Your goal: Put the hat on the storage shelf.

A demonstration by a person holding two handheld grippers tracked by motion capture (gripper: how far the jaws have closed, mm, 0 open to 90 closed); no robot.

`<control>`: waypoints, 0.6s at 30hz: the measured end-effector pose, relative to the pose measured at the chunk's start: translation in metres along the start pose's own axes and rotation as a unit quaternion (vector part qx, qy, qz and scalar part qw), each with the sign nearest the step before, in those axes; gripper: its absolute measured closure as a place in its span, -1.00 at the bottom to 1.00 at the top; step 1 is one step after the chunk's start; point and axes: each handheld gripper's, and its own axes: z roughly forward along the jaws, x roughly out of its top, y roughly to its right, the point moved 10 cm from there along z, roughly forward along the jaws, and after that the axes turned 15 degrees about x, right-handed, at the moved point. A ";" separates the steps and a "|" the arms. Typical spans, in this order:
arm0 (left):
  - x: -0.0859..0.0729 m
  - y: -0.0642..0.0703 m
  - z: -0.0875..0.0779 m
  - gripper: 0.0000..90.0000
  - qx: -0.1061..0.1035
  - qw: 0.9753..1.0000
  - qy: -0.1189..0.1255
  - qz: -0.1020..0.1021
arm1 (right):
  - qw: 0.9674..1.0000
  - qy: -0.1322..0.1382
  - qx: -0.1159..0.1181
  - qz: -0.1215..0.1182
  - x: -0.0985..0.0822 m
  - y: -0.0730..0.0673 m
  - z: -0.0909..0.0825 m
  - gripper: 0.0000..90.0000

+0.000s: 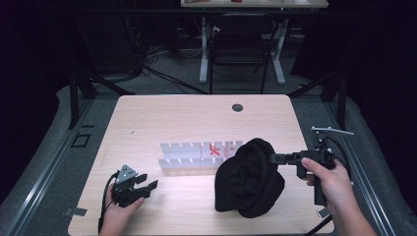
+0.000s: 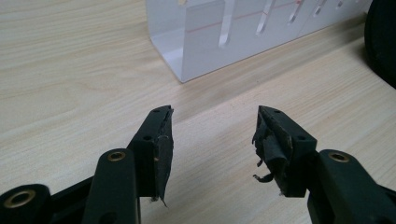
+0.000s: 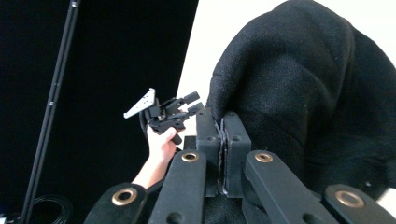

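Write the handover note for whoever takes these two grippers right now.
Right gripper: shut on the black hat, pinching its upper right edge; the hat hangs partly lifted, its lower part seemingly on the table near the front right.
Left gripper: open, holding nothing, low over the table at the front left, jaws pointing toward the white slotted rack.
The rack stands mid-table, just left of the hat; whether they touch cannot be told.
Done: hat gripped on one side.
Left: probably bring the left gripper across to take the hat's other side, then move or fold it. The goal spot is not evident.
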 end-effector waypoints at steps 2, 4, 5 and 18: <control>0.000 0.000 0.000 0.04 0.000 1.000 0.001 0.001 | 1.000 0.002 0.010 -0.002 0.001 -0.006 0.002 0.96; 0.001 0.000 0.000 0.04 -0.001 1.000 0.001 0.001 | 1.000 -0.001 0.014 -0.006 0.001 -0.008 0.003 0.96; 0.001 0.000 0.000 0.04 -0.001 1.000 0.002 0.001 | 1.000 -0.001 0.019 -0.006 0.001 -0.011 0.004 0.96; 0.002 0.002 0.000 0.05 -0.001 1.000 0.004 0.003 | 0.998 0.005 0.060 0.006 0.008 -0.023 0.012 0.96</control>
